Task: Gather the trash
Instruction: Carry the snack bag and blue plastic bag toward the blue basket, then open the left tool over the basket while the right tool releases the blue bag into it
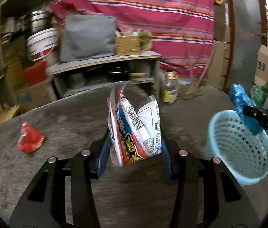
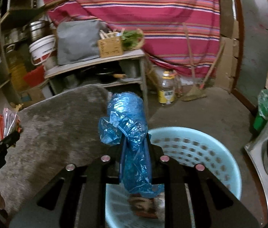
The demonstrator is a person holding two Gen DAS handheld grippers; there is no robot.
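The right tongs (image 2: 135,163), clamped on a blue bag (image 2: 128,125) over the basket (image 2: 227,163), could drop it outside the rim if released early, as could the left tongs (image 1: 134,148) pinching wrappers (image 1: 135,125).

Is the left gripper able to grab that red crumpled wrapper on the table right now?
Probably not yet. The left gripper is already shut on a bunch of snack wrappers, so its jaws are full. The red wrapper itself lies in the open on the table, nothing covering it.

glossy foil wrappers (image 1: 135,125), crinkled plastic bag (image 2: 132,133)
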